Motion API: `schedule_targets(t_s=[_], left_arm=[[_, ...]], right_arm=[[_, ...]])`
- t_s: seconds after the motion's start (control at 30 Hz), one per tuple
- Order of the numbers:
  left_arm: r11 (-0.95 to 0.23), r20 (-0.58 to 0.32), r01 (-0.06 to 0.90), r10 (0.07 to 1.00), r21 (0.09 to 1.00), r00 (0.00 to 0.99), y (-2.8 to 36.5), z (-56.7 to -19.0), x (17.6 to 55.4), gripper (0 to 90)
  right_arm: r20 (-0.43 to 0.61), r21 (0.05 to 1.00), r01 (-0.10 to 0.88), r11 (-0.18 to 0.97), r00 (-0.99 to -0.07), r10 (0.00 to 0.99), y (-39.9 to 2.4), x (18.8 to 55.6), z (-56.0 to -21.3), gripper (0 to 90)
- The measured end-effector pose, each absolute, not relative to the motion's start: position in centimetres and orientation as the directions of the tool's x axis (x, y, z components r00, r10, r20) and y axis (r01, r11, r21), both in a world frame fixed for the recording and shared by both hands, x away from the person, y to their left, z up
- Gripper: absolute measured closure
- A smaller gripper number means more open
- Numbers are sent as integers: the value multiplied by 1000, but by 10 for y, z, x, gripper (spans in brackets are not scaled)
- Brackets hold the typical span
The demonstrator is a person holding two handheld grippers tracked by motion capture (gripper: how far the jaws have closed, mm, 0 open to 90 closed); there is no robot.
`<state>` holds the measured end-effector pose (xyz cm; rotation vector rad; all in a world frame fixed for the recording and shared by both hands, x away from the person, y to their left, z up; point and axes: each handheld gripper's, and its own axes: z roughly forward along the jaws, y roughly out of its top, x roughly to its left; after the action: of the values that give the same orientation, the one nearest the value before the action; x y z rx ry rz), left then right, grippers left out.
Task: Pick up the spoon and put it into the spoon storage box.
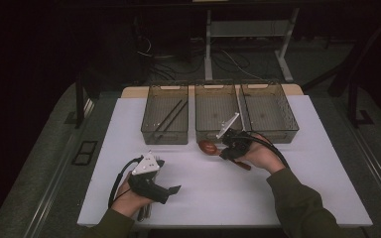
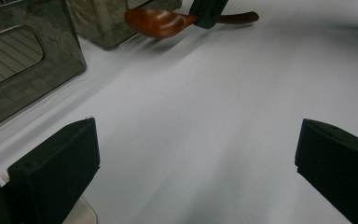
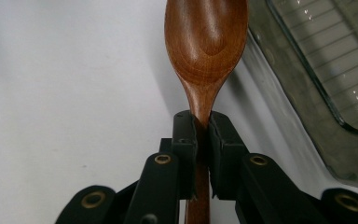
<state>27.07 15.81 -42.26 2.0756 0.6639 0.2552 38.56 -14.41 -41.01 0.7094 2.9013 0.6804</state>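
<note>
Right claw [image 3: 203, 123] clamped shut; left claw [image 2: 196, 154] wide open, low.

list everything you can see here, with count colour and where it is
wooden spoon: 1, reddish brown, clamped at the neck in the right hand-held gripper, bowl just in front of the middle bin
mesh bins: 3, dark grey, in a row at the far side of the table
chopsticks: 2, black, lying in the left bin
table: 1, white top
desk frame: 1, pale grey, on the floor behind the table
cables: several, dark and white, on the floor behind the table
left hand-held gripper: 1, black, near left of the table, jaws wide apart with nothing between them
right hand-held gripper: 1, black, mid table, shut on the spoon
sleeves: 2, olive green, bottom edge
</note>
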Motion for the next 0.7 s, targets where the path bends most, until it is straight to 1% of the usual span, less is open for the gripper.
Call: schedule_targets(t_s=[0.33, 0.47, 0.7], left_arm=[[-431, -75, 359, 549, 828, 833, 159, -423, 271, 0], [-432, -74, 359, 549, 827, 833, 158, -422, 271, 0], [-437, -74, 359, 546, 825, 834, 158, -423, 270, 0]], right_arm=[[65, 534, 435, 725, -876, 478, -160, 379, -387, 822], [82, 576, 451, 682, -862, 500, -168, 379, -377, 822], [100, 616, 483, 623, -831, 547, -178, 385, -360, 822]])
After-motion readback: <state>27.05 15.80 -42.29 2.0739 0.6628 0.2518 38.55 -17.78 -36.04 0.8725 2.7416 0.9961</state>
